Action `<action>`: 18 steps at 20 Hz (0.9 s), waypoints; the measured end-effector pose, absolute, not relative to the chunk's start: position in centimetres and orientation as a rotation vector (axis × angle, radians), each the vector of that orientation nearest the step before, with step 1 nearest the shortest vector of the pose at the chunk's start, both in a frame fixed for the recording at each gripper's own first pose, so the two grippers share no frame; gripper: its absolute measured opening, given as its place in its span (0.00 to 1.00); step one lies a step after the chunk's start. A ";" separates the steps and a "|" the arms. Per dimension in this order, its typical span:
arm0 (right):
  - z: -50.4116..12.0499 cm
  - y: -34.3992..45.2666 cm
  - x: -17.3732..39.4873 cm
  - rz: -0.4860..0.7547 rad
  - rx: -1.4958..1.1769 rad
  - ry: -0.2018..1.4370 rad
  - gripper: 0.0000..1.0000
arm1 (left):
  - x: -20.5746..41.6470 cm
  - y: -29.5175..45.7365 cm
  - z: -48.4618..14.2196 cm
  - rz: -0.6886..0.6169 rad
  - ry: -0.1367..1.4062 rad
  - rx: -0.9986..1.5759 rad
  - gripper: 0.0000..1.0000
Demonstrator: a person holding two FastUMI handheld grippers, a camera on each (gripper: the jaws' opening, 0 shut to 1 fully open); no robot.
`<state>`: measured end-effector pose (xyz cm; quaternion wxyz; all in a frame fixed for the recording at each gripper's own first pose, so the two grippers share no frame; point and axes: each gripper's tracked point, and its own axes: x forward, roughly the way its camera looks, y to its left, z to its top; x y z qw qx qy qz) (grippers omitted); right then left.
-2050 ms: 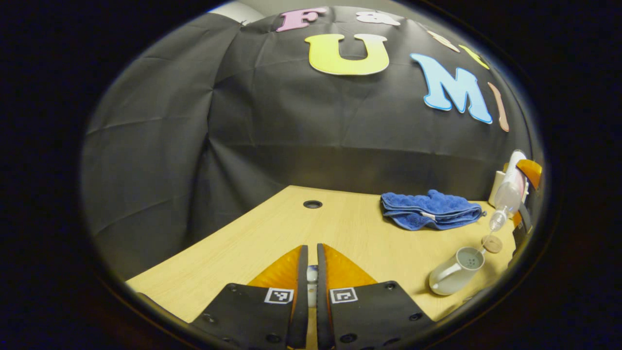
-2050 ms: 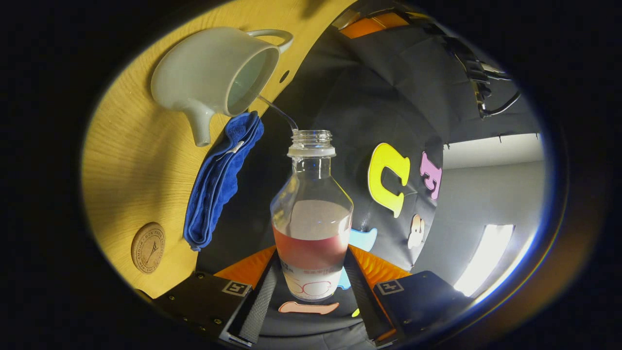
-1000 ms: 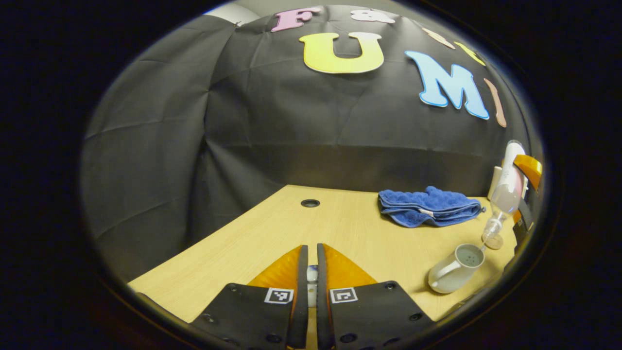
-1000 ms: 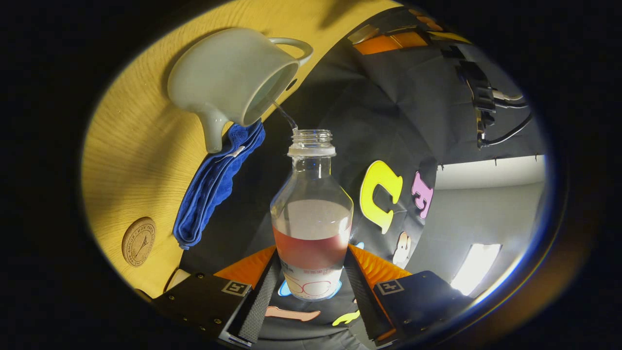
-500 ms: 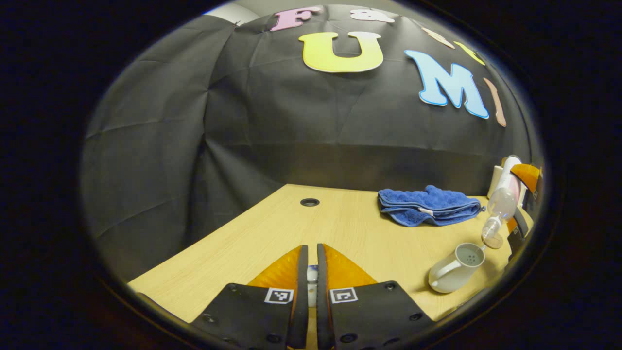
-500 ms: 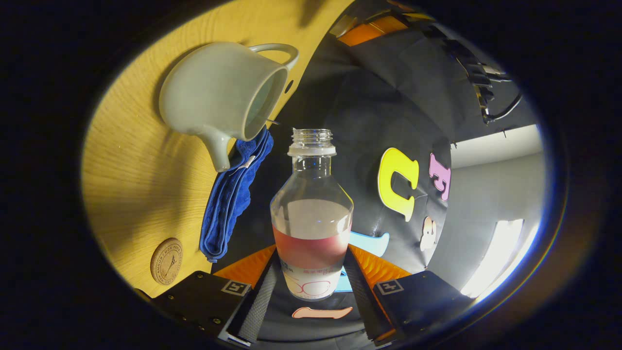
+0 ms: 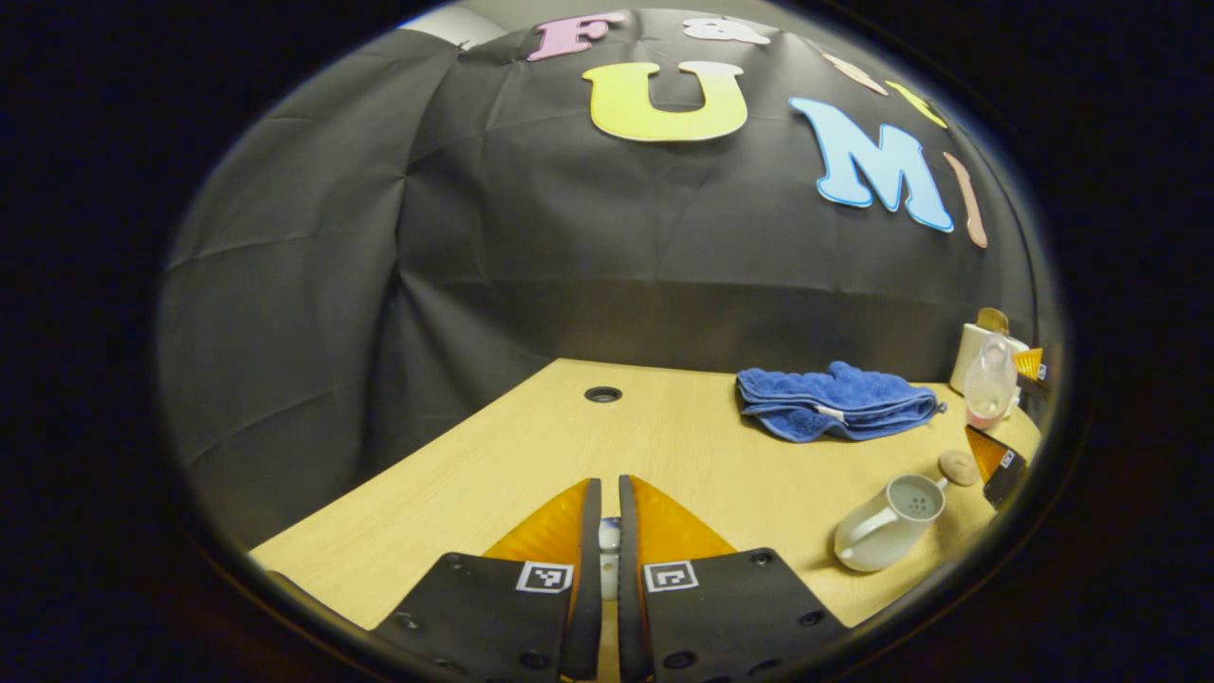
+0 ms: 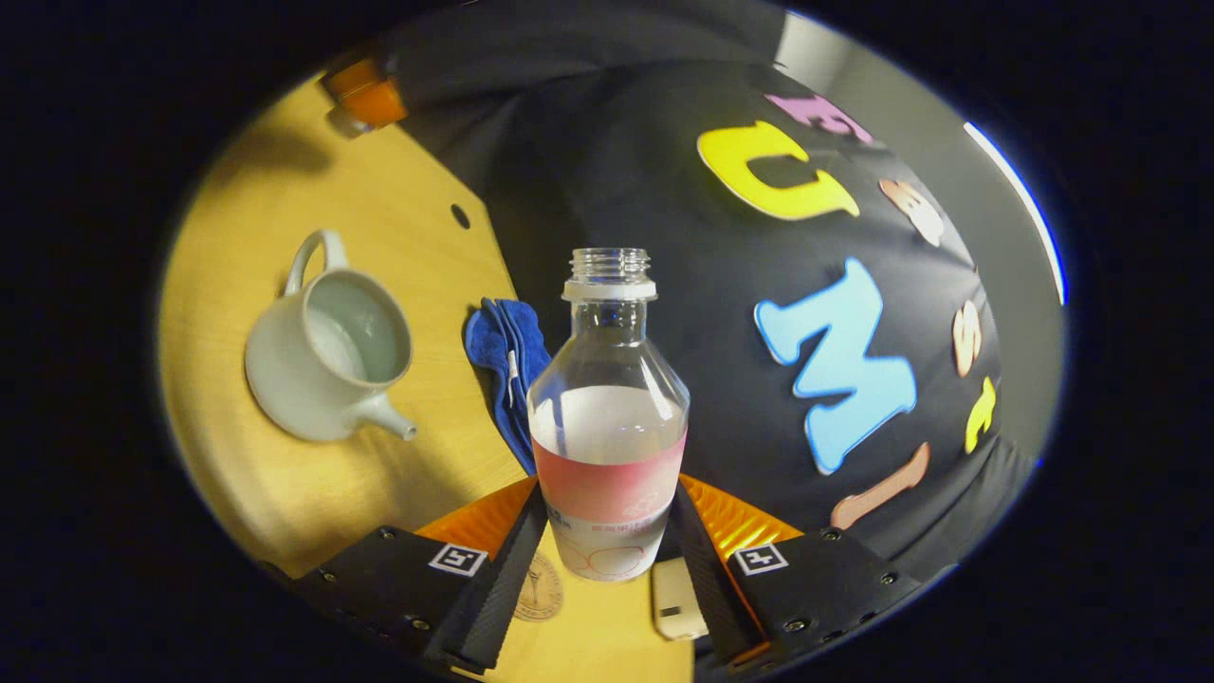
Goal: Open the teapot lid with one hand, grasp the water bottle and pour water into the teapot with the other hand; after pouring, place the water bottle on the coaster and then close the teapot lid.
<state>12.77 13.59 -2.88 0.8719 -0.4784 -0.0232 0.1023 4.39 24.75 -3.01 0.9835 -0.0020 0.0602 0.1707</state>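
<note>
Right gripper (image 8: 607, 560) clamps uncapped bottle (image 8: 607, 417), upright above coaster (image 8: 538, 586). Left gripper (image 7: 609, 550) nearly closed on small white piece, likely lid. Teapot (image 8: 327, 356) open on table (image 8: 417, 228). Risks: off-centre placement tips bottle, spills; early release drops it.

Coaster (image 8: 538, 586) partly hidden behind right gripper's finger (image 8: 493, 588) and water bottle (image 8: 607, 446) base. Small white piece (image 7: 608, 539) between left gripper (image 7: 607, 550) fingers mostly hidden; identity unclear. White object (image 8: 675, 598) cut by other finger.
</note>
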 end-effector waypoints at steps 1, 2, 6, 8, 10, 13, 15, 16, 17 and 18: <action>-2.9 13.4 12.7 0.231 -0.910 -0.009 0.80 | 4.3 24.8 -3.1 0.344 0.121 -0.003 0.14; -3.0 13.4 12.7 0.250 -0.821 0.021 0.80 | 4.4 24.8 -3.0 0.345 0.120 -0.003 0.13; -3.3 12.7 13.1 0.315 -0.504 0.117 0.80 | 4.3 24.8 -3.0 0.347 0.120 -0.005 0.14; -3.6 12.2 13.4 0.331 -0.374 0.160 0.80 | 4.4 24.8 -3.1 0.346 0.120 -0.005 0.14; -4.0 11.3 13.9 0.322 -0.288 0.191 0.79 | 4.4 24.8 -3.1 0.346 0.119 -0.006 0.14; -4.7 9.9 14.9 0.293 -0.201 0.236 0.80 | 4.4 24.9 -3.2 0.349 0.120 -0.007 0.14; -5.2 8.9 15.5 0.279 -0.149 0.258 0.80 | 4.4 25.0 -3.2 0.352 0.120 -0.006 0.14; -5.5 8.4 15.9 0.267 -0.137 0.267 0.80 | 4.4 25.0 -3.1 0.353 0.120 -0.005 0.14; -5.7 8.0 16.1 0.253 -0.134 0.275 0.80 | 4.3 25.1 -3.2 0.355 0.121 -0.005 0.14; -5.9 7.6 16.4 0.246 -0.131 0.279 0.80 | 4.3 25.1 -3.1 0.356 0.122 -0.004 0.14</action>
